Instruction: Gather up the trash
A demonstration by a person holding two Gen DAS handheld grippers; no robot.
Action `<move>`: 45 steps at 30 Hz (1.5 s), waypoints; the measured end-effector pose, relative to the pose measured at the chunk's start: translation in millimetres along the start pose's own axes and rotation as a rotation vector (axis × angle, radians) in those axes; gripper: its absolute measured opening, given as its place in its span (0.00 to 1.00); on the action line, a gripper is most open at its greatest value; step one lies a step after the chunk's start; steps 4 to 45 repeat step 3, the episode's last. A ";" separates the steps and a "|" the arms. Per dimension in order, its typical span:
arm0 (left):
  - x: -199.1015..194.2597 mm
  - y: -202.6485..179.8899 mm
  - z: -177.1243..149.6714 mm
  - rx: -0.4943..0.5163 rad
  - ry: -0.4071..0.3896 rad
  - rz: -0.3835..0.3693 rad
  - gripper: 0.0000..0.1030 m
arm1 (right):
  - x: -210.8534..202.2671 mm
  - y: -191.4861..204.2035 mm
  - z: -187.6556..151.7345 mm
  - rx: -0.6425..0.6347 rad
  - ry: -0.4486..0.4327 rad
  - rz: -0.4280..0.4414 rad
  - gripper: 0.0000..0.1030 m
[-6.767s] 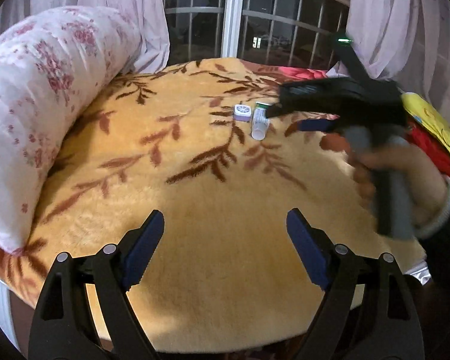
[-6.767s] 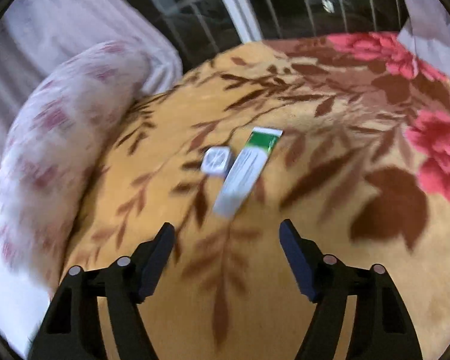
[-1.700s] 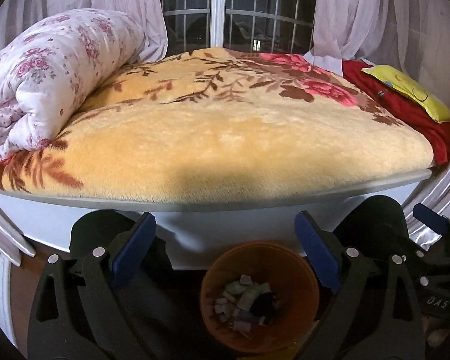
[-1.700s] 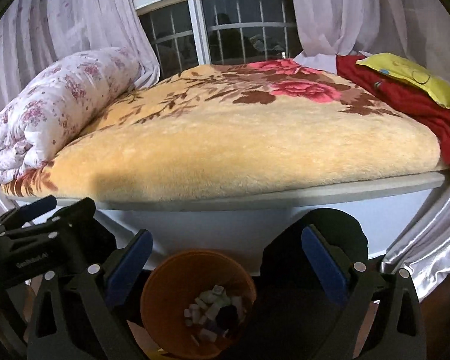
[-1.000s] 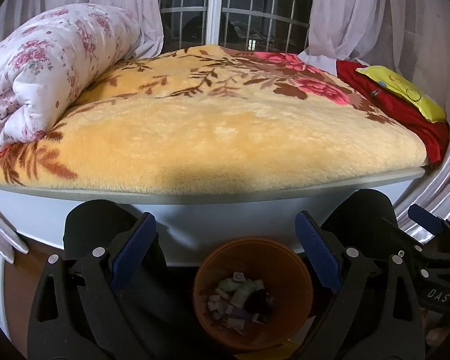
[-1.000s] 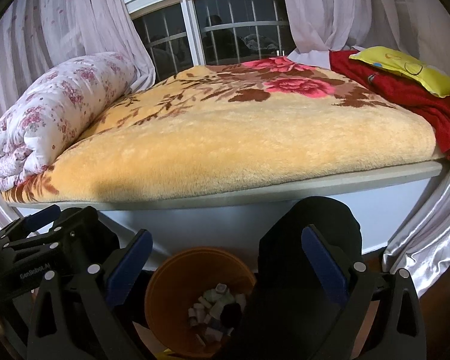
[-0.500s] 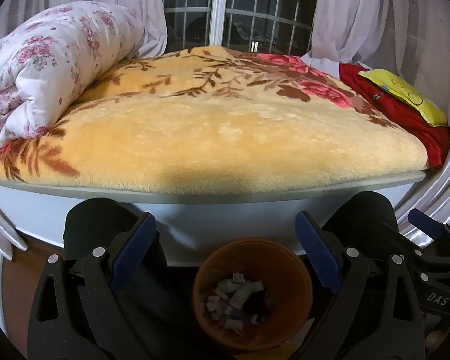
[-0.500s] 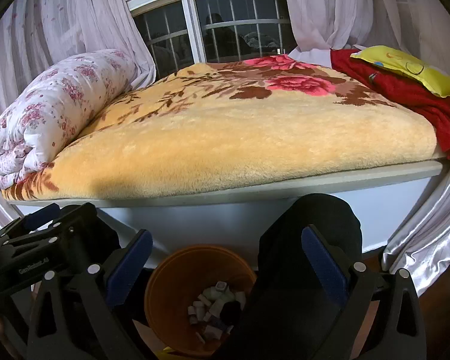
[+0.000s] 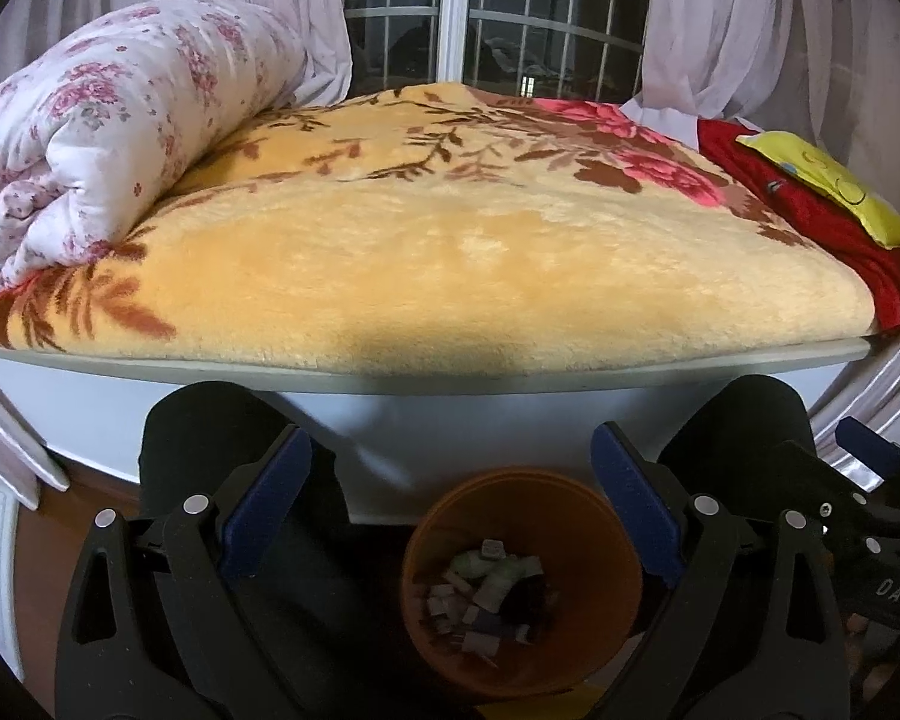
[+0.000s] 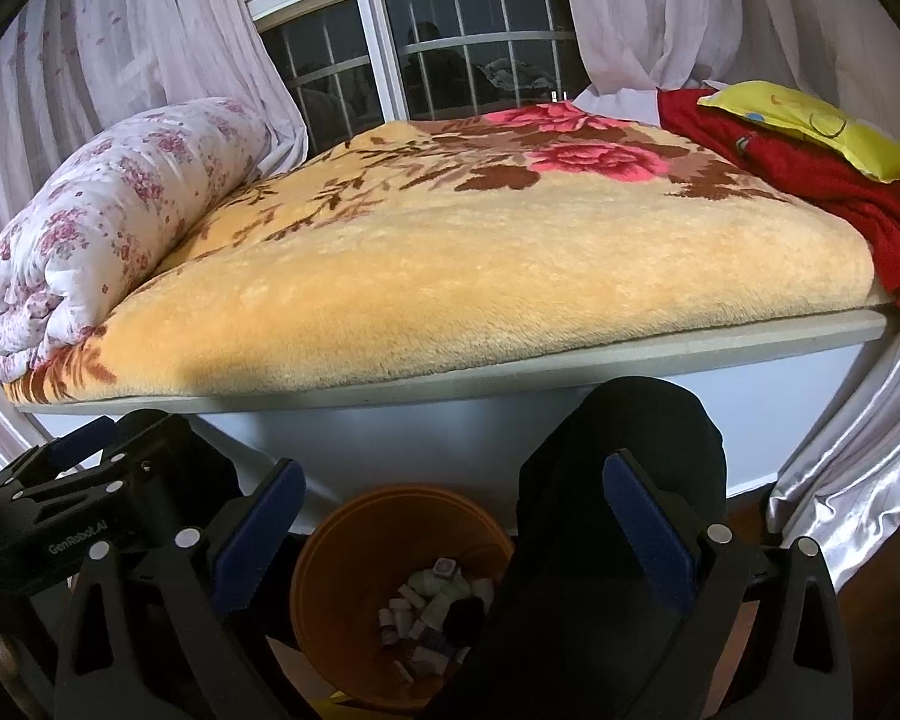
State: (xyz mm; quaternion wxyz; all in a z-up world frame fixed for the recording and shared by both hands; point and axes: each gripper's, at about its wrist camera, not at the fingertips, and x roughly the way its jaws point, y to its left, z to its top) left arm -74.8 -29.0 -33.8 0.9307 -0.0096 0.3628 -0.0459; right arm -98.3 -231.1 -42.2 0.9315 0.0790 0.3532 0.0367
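Note:
An orange bin stands on the floor in front of the bed, holding several small pieces of trash. It also shows in the right wrist view with the trash inside. My left gripper is open and empty, held above the bin. My right gripper is open and empty, also above the bin. Each gripper shows at the other view's edge. The yellow floral blanket on the bed has no trash on it.
A rolled white floral quilt lies on the bed's left side. A red cloth and a yellow pillow lie at its right. The person's dark knees flank the bin. Curtains and a window stand behind.
The small box and the tube that lay on the blanket are gone from it. Both grippers pulled back off the bed to above the bin; in the last second they barely moved.

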 end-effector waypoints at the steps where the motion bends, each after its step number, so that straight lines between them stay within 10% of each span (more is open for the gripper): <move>1: 0.0 -0.2 0.0 0.001 0.000 -0.002 0.89 | -0.4 -0.3 0.7 0.000 -0.001 0.000 0.96; 45: 0.0 -1.6 -0.3 -0.003 0.001 0.003 0.89 | 0.3 -1.1 1.2 -0.001 0.001 0.001 0.96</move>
